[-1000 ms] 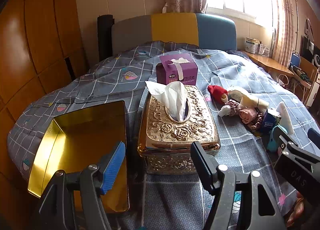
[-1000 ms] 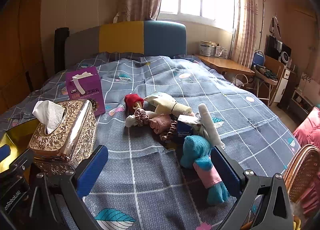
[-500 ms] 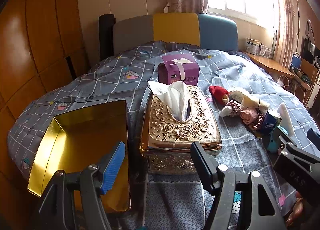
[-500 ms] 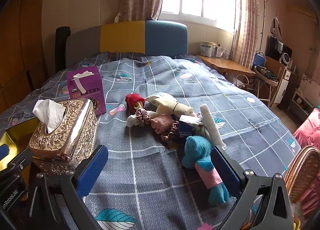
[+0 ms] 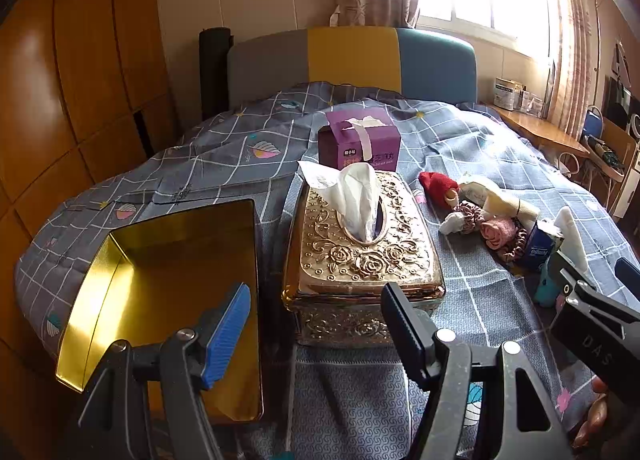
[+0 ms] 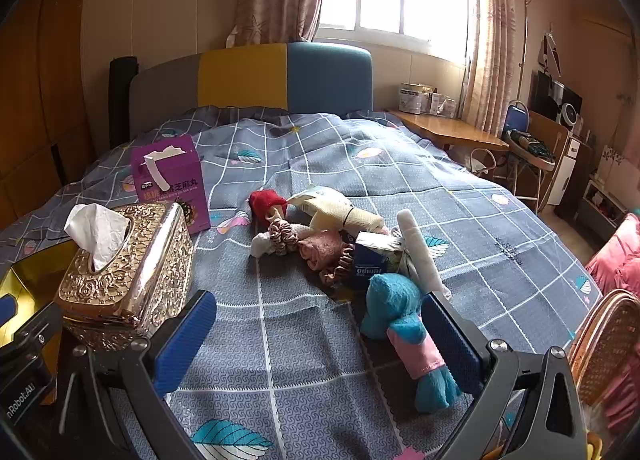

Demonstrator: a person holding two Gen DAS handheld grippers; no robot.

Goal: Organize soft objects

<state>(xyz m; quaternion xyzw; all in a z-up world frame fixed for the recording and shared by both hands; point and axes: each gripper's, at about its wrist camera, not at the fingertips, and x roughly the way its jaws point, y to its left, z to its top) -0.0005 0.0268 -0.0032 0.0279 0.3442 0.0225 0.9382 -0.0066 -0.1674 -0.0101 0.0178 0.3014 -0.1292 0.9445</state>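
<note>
A pile of soft things lies on the bed: a red hat doll, a cream cloth roll, scrunchies, a pink cloth, a blue tissue pack, a white roll and a teal plush toy. The pile also shows in the left wrist view. My right gripper is open and empty, just short of the teal toy. My left gripper is open and empty, in front of the ornate gold tissue box and an empty gold tin tray.
A purple carton stands behind the gold tissue box. The bed has a grey checked cover and a padded headboard. A wooden wardrobe is at the left; a side table and a wicker basket are at the right.
Both grippers have edged slightly forward toward the bed's things; the tissue box and pile look a little nearer. Both stay open and empty.
</note>
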